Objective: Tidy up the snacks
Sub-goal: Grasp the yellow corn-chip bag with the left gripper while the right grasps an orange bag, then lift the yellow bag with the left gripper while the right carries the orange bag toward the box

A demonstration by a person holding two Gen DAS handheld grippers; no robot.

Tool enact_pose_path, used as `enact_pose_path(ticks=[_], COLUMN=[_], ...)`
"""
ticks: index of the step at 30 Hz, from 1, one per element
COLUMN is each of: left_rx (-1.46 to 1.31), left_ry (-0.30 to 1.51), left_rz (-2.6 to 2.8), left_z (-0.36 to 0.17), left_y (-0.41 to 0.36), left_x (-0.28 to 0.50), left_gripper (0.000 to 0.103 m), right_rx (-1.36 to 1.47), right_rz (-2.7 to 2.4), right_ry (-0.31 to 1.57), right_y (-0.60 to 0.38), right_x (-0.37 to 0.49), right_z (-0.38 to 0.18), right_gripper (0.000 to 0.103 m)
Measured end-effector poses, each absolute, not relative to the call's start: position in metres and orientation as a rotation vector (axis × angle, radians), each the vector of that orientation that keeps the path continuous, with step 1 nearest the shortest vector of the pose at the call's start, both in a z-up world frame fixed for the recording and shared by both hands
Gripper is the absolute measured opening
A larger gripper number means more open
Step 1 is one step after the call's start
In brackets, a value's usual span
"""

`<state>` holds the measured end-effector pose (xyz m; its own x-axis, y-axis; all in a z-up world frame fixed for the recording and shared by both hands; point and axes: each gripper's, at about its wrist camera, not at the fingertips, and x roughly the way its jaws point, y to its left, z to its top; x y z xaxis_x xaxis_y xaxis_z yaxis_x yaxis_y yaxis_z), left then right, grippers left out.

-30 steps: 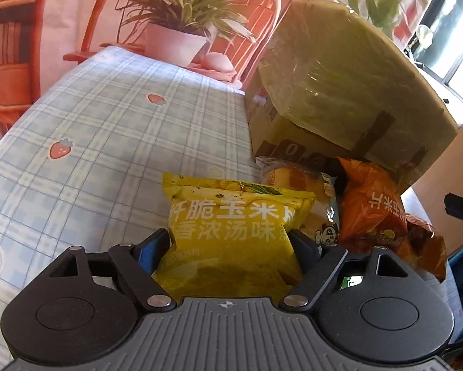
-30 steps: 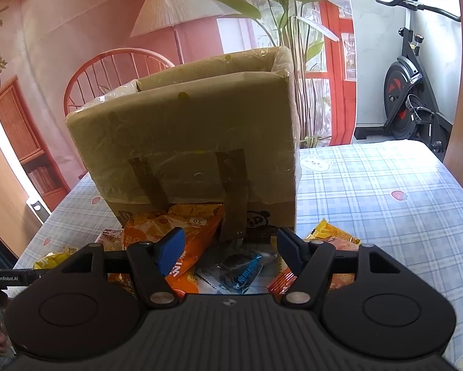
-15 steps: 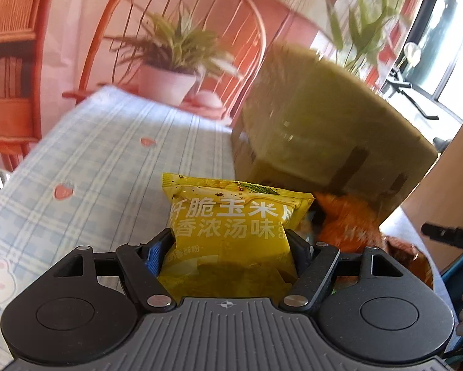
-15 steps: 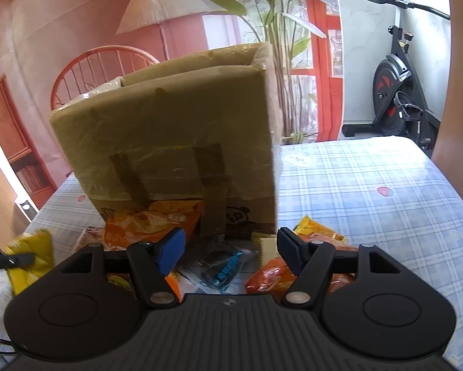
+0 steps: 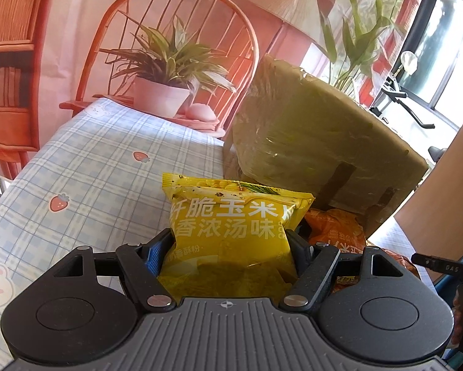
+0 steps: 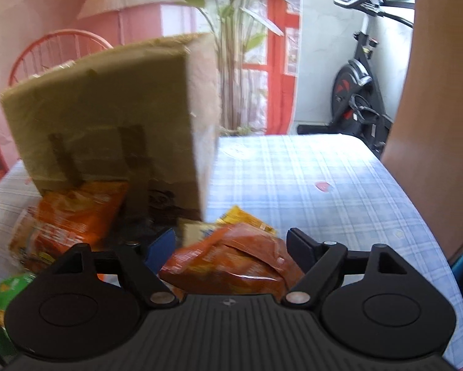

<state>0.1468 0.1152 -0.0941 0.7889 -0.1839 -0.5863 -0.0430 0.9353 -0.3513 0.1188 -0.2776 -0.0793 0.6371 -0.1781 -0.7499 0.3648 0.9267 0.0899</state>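
I have the yellow snack bag clamped in my left gripper; both fingers press into its sides and the bag stands upright between them, its printed face toward the camera, lifted above the tabletop. Just behind it and to the right sits the cardboard box, wrapped in shiny film with dark tape strips on the side facing me. At the foot of the box, right of my bag, an orange snack packet lies against it.

On the other side, my right gripper is spread wide with nothing held. A red-orange snack packet lies on the tabletop in the gap between the fingers, but I cannot tell whether either finger touches it. Behind it are a yellow packet and a pale one, both near the corner of the cardboard box. Another orange packet leans at the box's base to the left, and a green packet shows at the lower left edge. This view is somewhat blurred.

The tabletop carries a blue plaid cloth with strawberry and bunny prints. Beyond its far edge, in the left view, a potted plant stands before an orange spindle chair. In the right view an exercise bike stands off past the tabletop.
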Motion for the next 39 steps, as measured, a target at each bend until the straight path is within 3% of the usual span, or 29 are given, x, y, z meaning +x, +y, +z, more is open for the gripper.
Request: enact_pose_path(ticks=[8, 28, 39], left_rx=[-0.368, -0.381, -0.377], left_ry=[0.673, 0.673, 0.648], left_rz=[-0.082, -0.094, -0.115], left_z=[-0.095, -0.097, -0.089], left_y=[0.117, 0.115, 0.111], left_x=[0.148, 0.148, 0.149], left_gripper=[0.078, 0.078, 0.078], right_rx=[0.243, -0.062, 0.165], right_rz=[-0.311, -0.077, -0.139], right_ry=[0.864, 0.948, 0.874], right_y=[-0.285, -0.274, -0.296], right_x=[0.110, 0.130, 0.124], right_z=[-0.094, -0.140, -0.132], right_gripper=[0.091, 0.094, 0.074])
